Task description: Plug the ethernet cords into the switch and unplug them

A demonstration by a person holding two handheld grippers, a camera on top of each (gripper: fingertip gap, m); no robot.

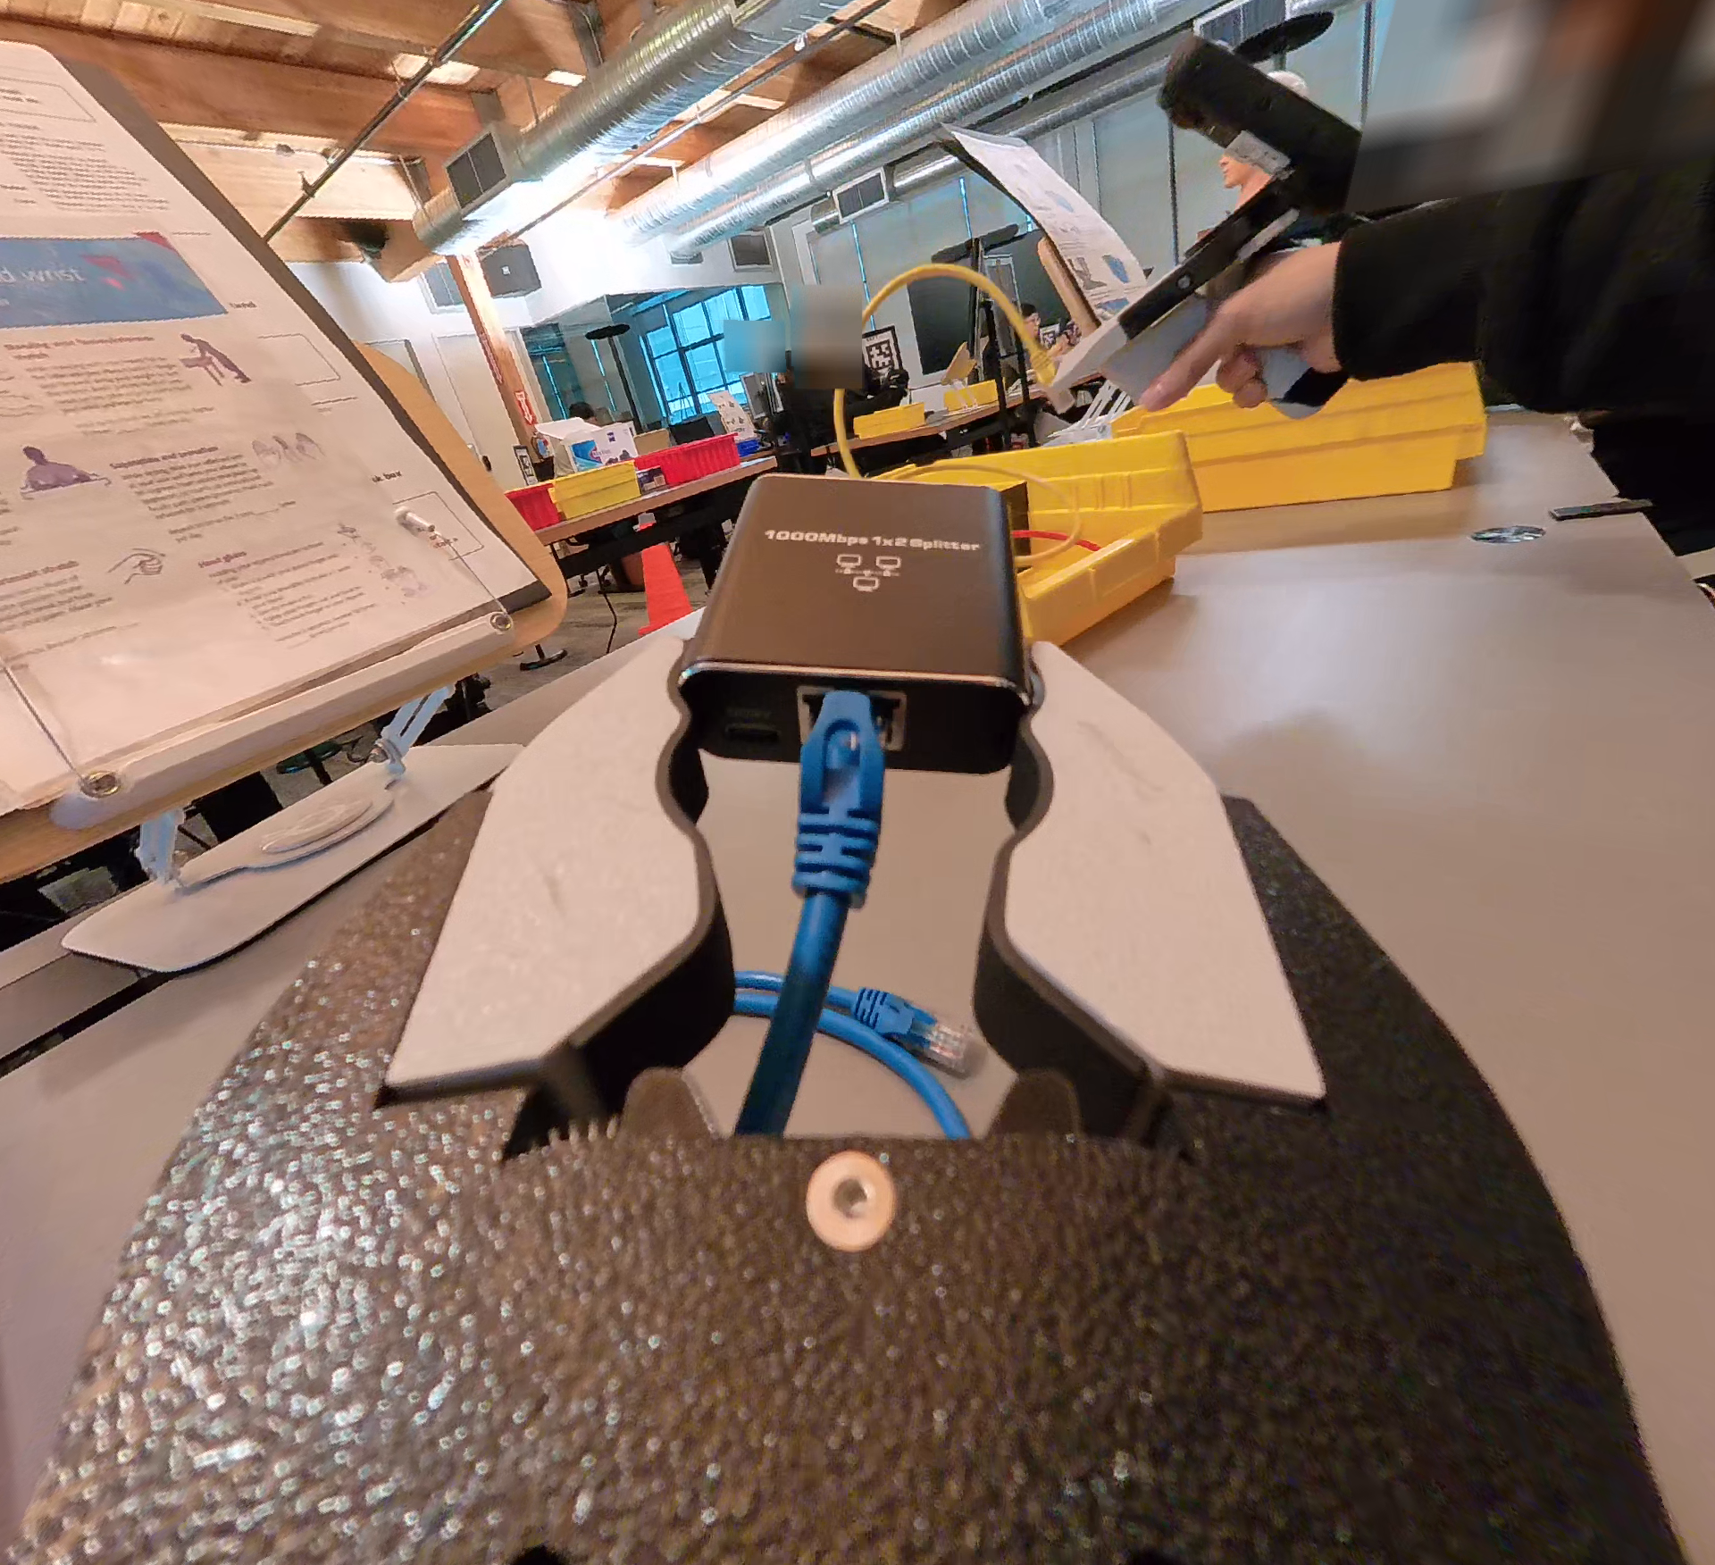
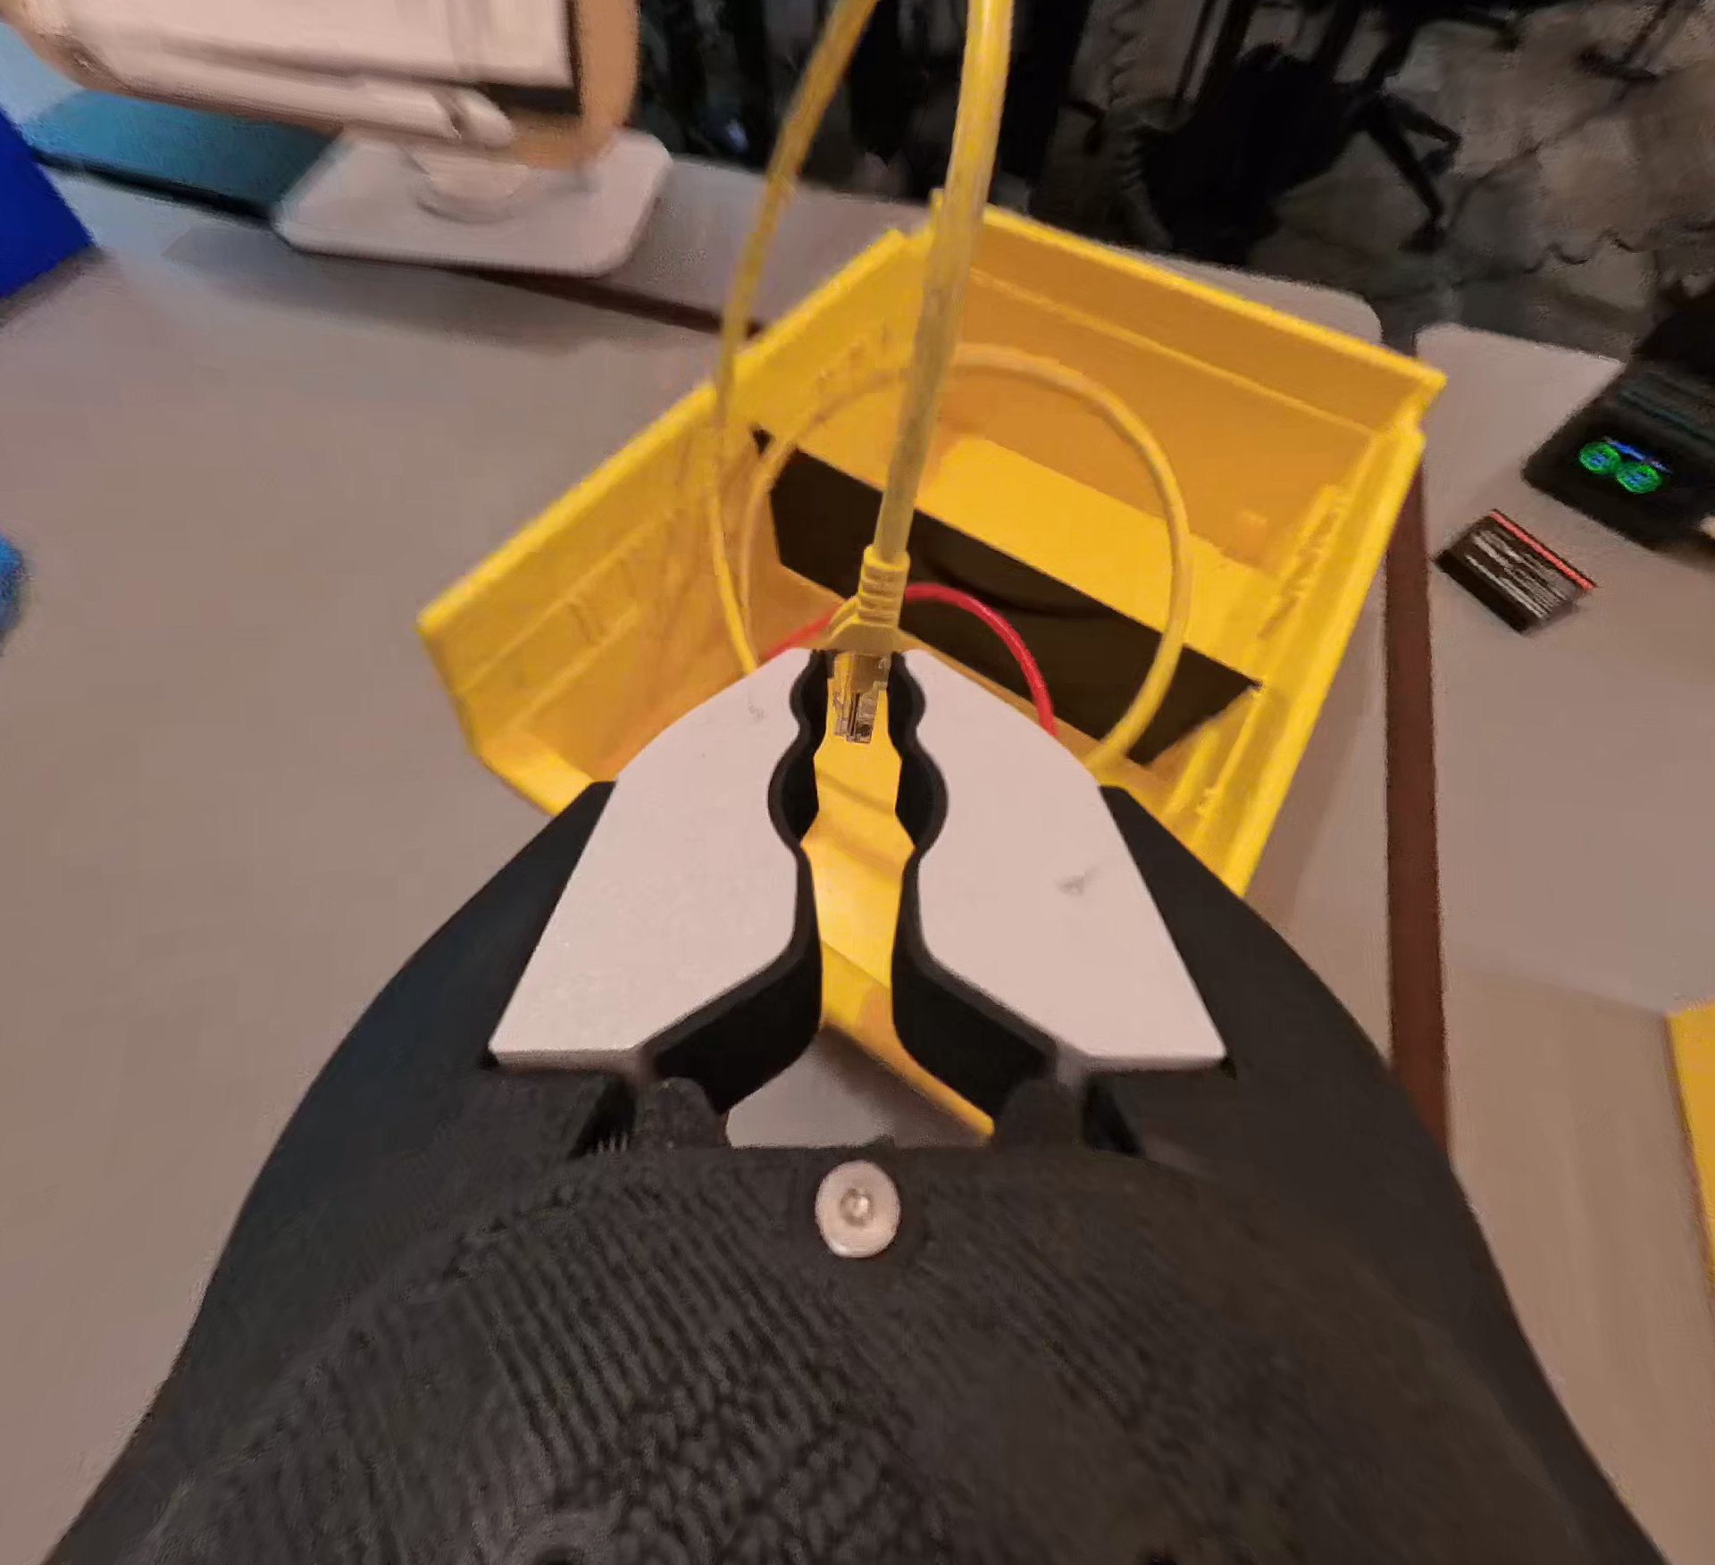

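Note:
My left gripper point(image 1: 854, 676) is shut on the black switch point(image 1: 868, 592) and holds it above the table. A blue ethernet cord point(image 1: 835, 824) is plugged into the switch's near port; its other plug point(image 1: 914, 1027) lies loose on the table below. My right gripper point(image 2: 858, 667) is shut on the plug of a yellow ethernet cord point(image 2: 858, 690), held above a yellow bin point(image 2: 1299, 425); the cord loops up point(image 2: 965, 36) and down into the bin. In the left wrist view the right gripper point(image 1: 1067, 381) is far right, holding the yellow cord point(image 1: 937, 279) in the air.
A document stand with printed pages point(image 1: 213, 444) sits at the left. Yellow bins point(image 1: 1318, 444) lie on the grey table point(image 1: 1392, 732) behind the switch. A red wire point(image 2: 1002, 639) lies in the bin. A small black card point(image 2: 1513, 569) and a device with green lights point(image 2: 1624, 467) sit at the right.

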